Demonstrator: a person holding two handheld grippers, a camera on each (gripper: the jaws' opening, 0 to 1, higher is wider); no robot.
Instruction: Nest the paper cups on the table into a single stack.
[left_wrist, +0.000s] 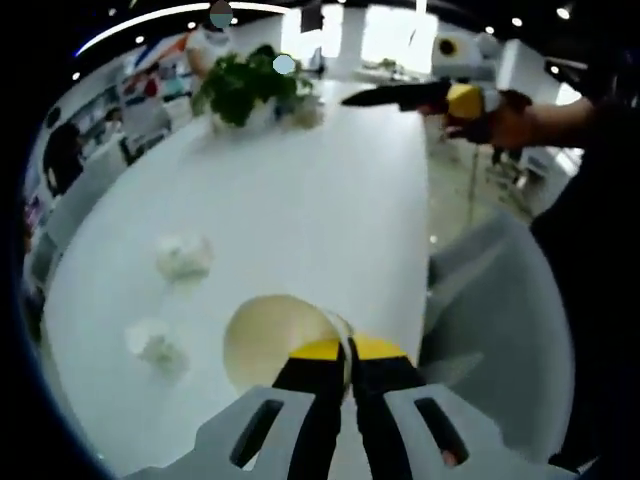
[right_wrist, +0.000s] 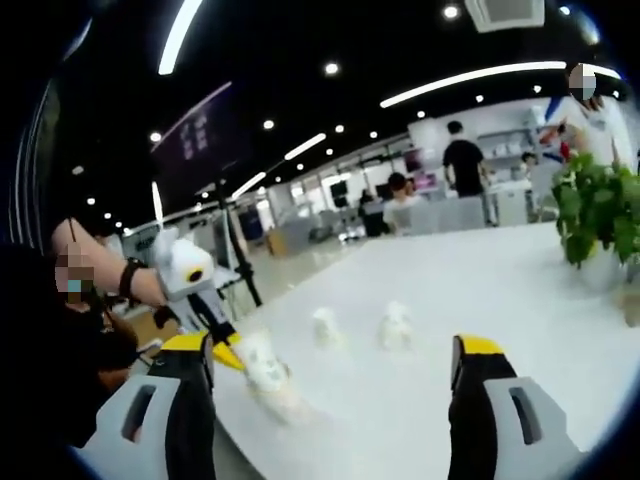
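Left tongs (left_wrist: 348, 352) clenched on paper cup (left_wrist: 272, 338) rim over desk (left_wrist: 300, 200); right tongs (right_wrist: 335, 365) released; two cups (left_wrist: 184, 257) lay beyond the held cup

A long white table (right_wrist: 520, 300) with a potted plant (right_wrist: 600, 215) stands in an open hall under a dark ceiling with strip lights (right_wrist: 470, 80).

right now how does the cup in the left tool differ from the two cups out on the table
The held cup is clamped at its rim by the left tool and tipped, its open mouth facing the camera; the two loose cups stand free on the table, untouched. The held cup looks larger, being nearer the lens. All three are pale paper cups.
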